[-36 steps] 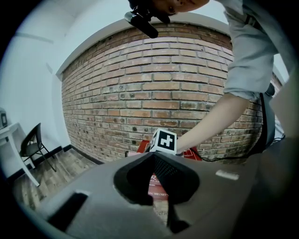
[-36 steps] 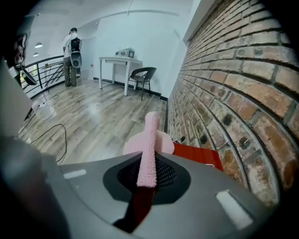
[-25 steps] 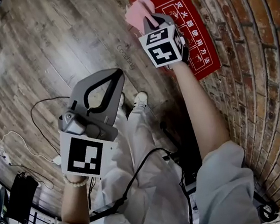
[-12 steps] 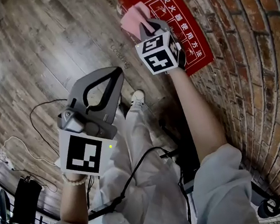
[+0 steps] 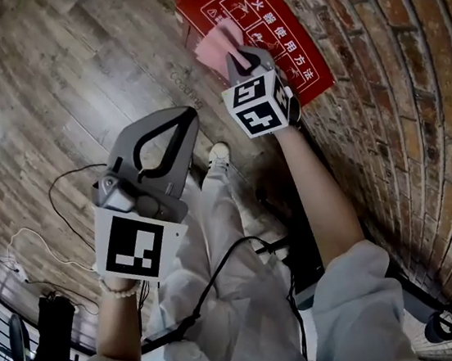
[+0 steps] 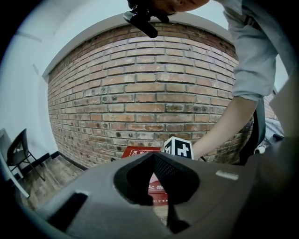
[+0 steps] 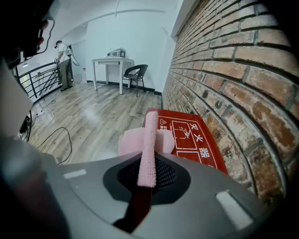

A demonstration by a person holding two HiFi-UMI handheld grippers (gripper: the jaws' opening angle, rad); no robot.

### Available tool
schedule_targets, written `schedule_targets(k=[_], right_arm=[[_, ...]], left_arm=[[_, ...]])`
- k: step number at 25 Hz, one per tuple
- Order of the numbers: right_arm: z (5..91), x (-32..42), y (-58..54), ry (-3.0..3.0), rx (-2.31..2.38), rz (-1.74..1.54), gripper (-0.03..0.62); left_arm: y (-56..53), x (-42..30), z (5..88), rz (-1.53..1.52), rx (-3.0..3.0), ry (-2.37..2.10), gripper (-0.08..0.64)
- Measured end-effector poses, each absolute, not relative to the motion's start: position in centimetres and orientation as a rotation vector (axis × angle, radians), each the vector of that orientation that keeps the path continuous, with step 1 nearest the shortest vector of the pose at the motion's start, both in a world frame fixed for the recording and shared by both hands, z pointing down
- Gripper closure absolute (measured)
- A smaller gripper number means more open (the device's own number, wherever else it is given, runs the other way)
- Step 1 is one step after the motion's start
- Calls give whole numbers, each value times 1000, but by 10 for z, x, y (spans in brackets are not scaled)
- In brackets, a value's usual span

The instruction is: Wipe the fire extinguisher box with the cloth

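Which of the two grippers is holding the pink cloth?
The right gripper, shut on the cloth by the red fire extinguisher box; the left gripper is shut and empty.

Lighting: soft, even, fairly bright; shadows faint. Glare: pale sheen on wood floor [image 7: 88, 112], perhaps daylight. Distortion: strong fisheye (brick wall [image 5: 415, 109] courses bow); dark vignette in gripper views. Foreground soft.

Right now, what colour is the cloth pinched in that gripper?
Pink. The cloth, clamped in the right gripper, shows best in the right gripper view.
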State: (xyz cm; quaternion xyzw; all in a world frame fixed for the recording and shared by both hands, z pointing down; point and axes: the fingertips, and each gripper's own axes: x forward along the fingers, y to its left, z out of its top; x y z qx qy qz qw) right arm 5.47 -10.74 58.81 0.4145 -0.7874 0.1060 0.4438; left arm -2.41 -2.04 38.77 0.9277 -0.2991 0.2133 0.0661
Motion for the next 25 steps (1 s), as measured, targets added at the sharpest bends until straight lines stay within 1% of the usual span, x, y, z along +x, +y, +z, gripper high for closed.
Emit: schedule_targets(k=[25], right_arm=[[589, 126, -10, -1888, 1102, 360, 575]], left_arm=[[1, 15, 381, 650, 2833, -822, 563]])
